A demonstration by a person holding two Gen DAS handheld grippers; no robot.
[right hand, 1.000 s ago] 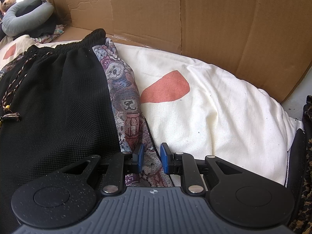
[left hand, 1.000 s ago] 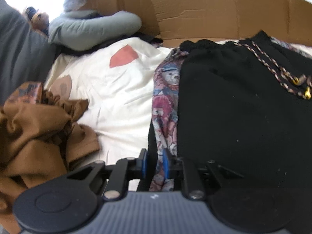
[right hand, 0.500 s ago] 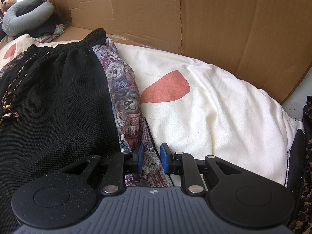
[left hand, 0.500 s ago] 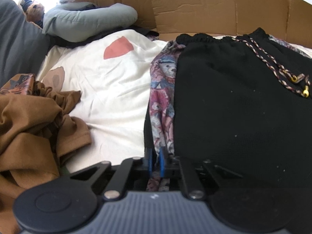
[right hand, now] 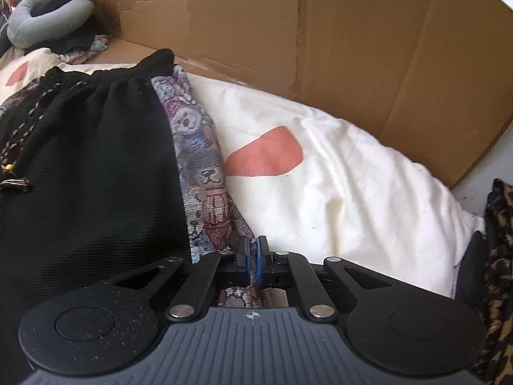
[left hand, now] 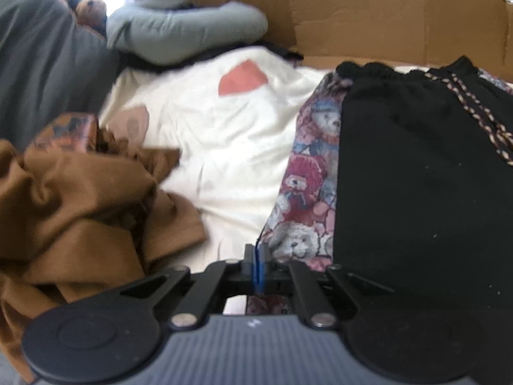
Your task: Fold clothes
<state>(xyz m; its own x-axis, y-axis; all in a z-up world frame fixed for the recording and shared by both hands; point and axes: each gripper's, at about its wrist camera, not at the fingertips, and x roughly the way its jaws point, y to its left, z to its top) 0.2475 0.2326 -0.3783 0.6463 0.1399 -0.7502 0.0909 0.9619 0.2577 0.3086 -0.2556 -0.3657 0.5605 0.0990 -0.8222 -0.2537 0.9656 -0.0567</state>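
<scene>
Black knit shorts with teddy-bear tapestry side panels, flat on cream bedding; left gripper and right gripper each pinched shut on a panel edge.
Risks: thin bites may slip on lifting; only one layer may be caught; the braided drawstring could snag. Unclear: hem and pinch depth hidden by gripper bodies; left view blurred; brown garment and cardboard wall cut off.
</scene>
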